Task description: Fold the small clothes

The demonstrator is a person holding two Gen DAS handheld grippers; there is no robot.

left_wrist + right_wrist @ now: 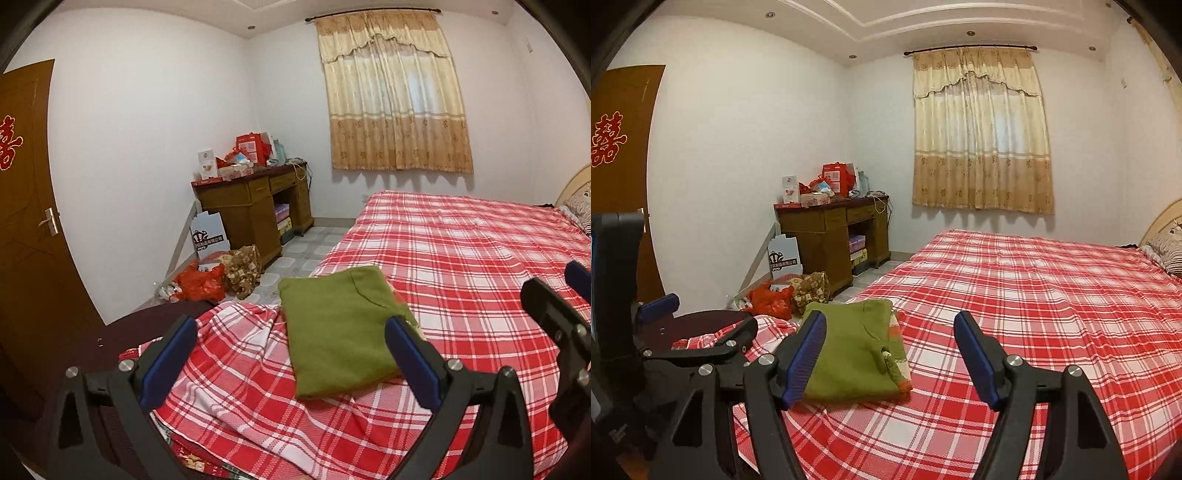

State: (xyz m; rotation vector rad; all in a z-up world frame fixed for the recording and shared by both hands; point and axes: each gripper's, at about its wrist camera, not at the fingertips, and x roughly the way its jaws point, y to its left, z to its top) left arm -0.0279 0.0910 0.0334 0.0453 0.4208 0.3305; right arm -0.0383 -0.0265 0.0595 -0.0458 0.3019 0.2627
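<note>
- Left wrist cam sits low at the foot corner of the bed (pixel 461 236), close above the plaid sheet, facing the curtained window (pixel 395 107).
- Right wrist cam is just beside it, further onto the bed, aimed the same way.
- Both catch the bed, window, corner desk (pixel 831 236) and door (pixel 624 147).

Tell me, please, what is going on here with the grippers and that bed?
A person holds two grippers above a bed with a red plaid sheet. A green garment lies folded flat near the bed's corner. The left gripper and right gripper are both open, holding nothing, neither touching the garment.
</note>
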